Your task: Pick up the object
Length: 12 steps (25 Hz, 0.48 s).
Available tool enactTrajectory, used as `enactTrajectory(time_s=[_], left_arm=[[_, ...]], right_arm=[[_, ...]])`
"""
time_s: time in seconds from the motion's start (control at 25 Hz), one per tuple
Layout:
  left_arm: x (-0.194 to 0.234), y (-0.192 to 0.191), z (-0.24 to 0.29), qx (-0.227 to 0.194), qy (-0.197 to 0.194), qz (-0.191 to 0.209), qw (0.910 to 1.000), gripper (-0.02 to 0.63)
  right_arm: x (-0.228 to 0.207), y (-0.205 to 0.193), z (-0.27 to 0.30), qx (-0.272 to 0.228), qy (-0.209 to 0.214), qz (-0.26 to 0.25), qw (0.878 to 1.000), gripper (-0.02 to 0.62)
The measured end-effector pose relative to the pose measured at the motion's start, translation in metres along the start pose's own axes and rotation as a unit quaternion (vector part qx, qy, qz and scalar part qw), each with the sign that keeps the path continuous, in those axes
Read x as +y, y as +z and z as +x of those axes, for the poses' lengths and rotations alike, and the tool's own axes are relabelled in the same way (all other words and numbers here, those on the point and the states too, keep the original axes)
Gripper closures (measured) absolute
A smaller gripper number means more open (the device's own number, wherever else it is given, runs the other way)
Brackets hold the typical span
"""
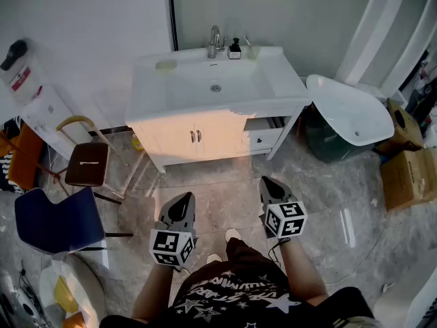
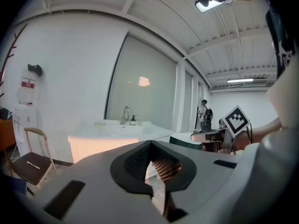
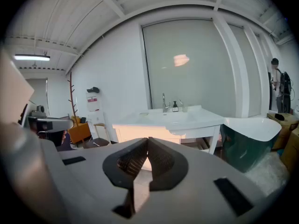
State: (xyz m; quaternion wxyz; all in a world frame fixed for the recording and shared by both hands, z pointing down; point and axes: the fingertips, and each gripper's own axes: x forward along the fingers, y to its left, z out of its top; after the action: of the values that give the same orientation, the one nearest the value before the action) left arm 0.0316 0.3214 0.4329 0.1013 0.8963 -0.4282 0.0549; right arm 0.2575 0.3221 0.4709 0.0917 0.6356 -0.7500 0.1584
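The person stands on the marble floor with both tools held low and level. The left gripper has its jaws drawn together, tips meeting, with nothing between them; its own view shows this plainly. The right gripper is pinched tight and empty too.

Nothing tells me which object is meant. The small things in reach of the eye, a dark soap bottle and a pale pad, sit on top of the white sink cabinet, straight ahead of both grippers and well apart from them, either side of the tap.

Only the head view shows a brown chair left of the left gripper, a blue chair nearer, and cardboard boxes off to the right. A white tub lies ahead and right of the right gripper. Only the gripper views take in the beamed ceiling and a distant standing person. The left gripper view alone catches the right gripper's marker cube.
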Motion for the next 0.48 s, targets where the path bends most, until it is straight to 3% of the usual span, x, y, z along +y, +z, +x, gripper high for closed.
enactTrajectory(time_s=[0.24, 0.48], left_arm=[[0.000, -0.004, -0.011, 0.003, 0.004, -0.007, 1.0000, 0.589], [0.001, -0.034, -0.022, 0.025, 0.002, -0.029, 0.9993, 0.589]], right_arm=[[0.006, 0.000, -0.003, 0.003, 0.005, -0.001, 1.000, 0.583], [0.011, -0.021, -0.013, 0.026, 0.004, -0.003, 1.000, 0.583]])
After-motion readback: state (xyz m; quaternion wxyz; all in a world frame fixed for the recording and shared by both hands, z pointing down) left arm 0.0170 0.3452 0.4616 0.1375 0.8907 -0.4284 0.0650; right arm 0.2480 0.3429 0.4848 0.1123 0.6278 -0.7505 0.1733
